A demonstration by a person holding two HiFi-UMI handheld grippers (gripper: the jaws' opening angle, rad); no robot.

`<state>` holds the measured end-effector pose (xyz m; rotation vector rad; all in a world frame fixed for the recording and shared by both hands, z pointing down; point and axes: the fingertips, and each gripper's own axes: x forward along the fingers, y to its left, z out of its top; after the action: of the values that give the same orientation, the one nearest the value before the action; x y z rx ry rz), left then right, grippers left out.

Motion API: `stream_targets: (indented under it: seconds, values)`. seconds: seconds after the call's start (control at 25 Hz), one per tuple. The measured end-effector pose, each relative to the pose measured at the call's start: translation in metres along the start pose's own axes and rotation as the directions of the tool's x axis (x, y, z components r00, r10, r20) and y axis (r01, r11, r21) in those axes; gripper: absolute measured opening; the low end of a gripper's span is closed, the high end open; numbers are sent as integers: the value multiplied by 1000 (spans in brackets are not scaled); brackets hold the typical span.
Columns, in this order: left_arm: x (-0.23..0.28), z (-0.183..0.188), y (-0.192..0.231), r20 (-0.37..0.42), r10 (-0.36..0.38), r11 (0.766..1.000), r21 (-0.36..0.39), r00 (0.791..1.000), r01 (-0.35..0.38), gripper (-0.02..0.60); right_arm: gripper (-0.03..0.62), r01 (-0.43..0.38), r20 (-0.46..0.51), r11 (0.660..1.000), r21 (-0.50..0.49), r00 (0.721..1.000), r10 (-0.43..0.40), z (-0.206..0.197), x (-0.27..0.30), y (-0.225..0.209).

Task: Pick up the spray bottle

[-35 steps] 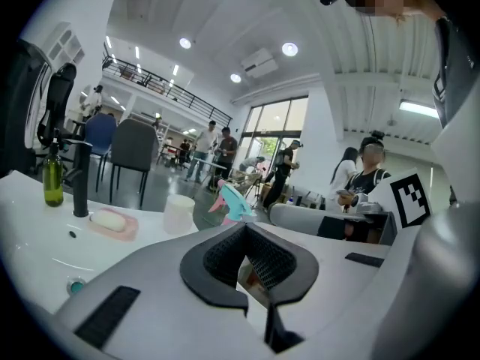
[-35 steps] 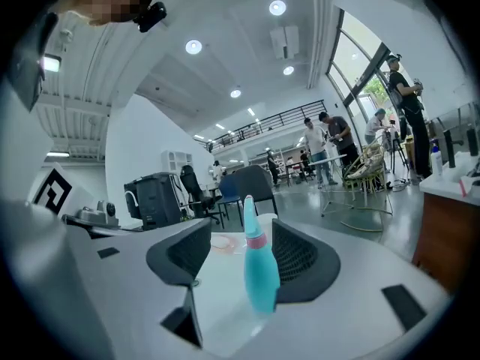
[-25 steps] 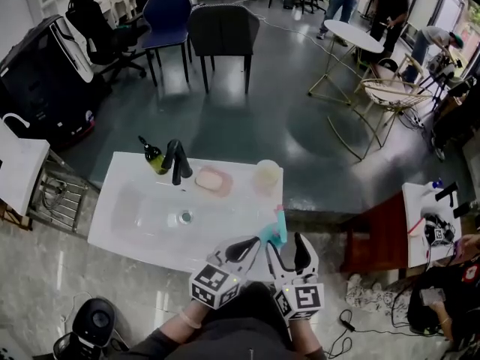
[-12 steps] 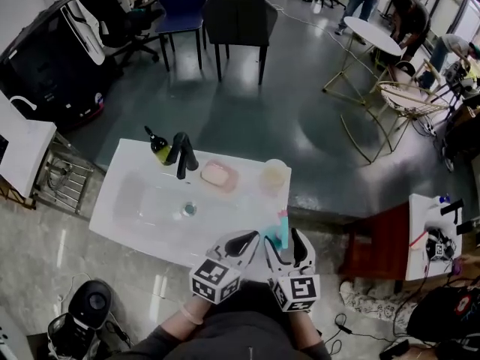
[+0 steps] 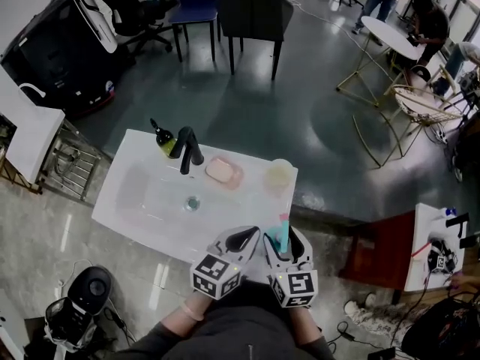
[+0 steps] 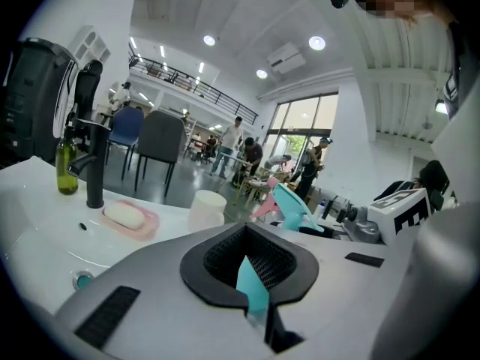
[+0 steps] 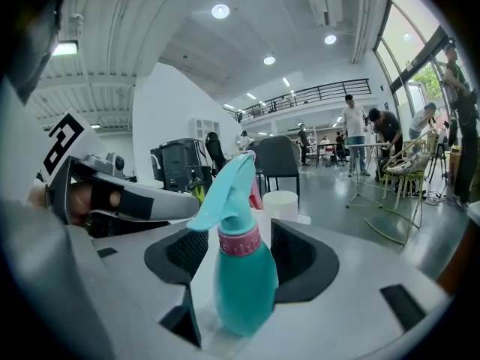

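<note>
White washbasin counter (image 5: 142, 201). At its near right corner, right gripper (image 5: 282, 240) straddles teal spray bottle (image 7: 241, 283), jaws apart. Grasp pending; next, probably close squarely, then lift.

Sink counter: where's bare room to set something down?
Bare: the basin left of the drain, and the front rim left of the left gripper. Crowded: the back ledge holds green bottle, faucet, soap dish, cup; the spray bottle and right gripper fill the front right corner.
</note>
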<state>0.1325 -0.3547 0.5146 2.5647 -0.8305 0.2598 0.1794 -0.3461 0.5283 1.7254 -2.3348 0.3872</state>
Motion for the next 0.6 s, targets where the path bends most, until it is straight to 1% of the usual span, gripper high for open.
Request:
stream_targets:
  seconds: [0.12,0.16,0.2,0.6]
  values:
    - [2,0,0,-5,6,1000,-2,1000,-6,6,252,-3,0,1000,-15,1000,3,1,0,-2]
    - [3,-1,0,-7,6,1000,-3,1000,-6,6,224,-4,3,1000,-16,1000,4,1,0,-2]
    - [3,-1,-1,-8,6,1000,-4,1000,-6,6,212,-7,4,1000,-14,1000,7,2,-1,-3]
    - [2,-2,-3,-5,15,1000,-14,1000,-15,6,209,-11,3,1000,-3,1000,11,1,-3,-5]
